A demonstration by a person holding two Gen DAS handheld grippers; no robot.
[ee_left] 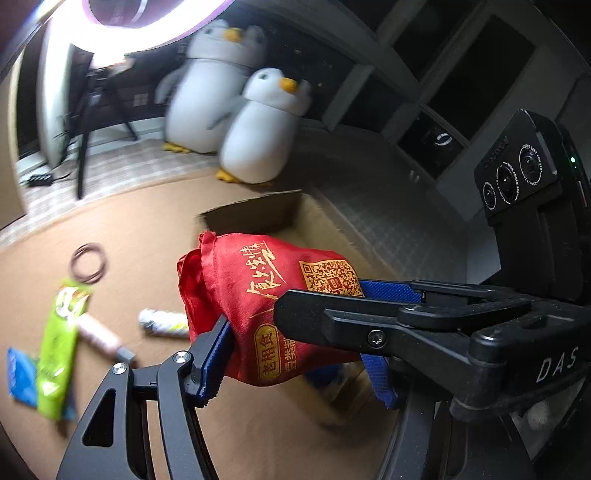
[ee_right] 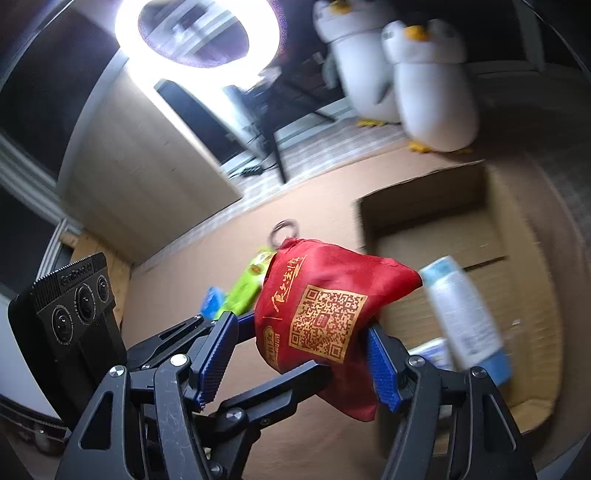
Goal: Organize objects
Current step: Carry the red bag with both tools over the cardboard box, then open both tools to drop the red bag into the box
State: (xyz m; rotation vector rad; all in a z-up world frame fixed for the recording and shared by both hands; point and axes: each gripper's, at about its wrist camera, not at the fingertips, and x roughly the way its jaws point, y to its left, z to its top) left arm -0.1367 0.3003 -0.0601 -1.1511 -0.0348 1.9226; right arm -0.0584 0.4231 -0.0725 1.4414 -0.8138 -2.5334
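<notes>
A red cloth pouch (ee_left: 255,295) with gold print and a QR code hangs in the air over the edge of an open cardboard box (ee_left: 280,216). My left gripper (ee_left: 295,362) is shut on the pouch. My right gripper's black arm and blue finger (ee_left: 384,291) cross in front of the pouch in the left wrist view. In the right wrist view the pouch (ee_right: 328,310) sits between my right gripper's blue pads (ee_right: 218,354), which stand wide apart; the right gripper (ee_right: 303,365) looks open around it. The box (ee_right: 461,236) holds a white and blue bottle (ee_right: 465,317).
On the brown table lie a green packet (ee_left: 59,347), a blue packet (ee_left: 22,376), a pink tube (ee_left: 101,336), a small white wrapper (ee_left: 162,323) and a brown hair-tie ring (ee_left: 89,263). Two plush penguins (ee_left: 258,129) stand behind, beside a ring light (ee_right: 195,33) on a tripod.
</notes>
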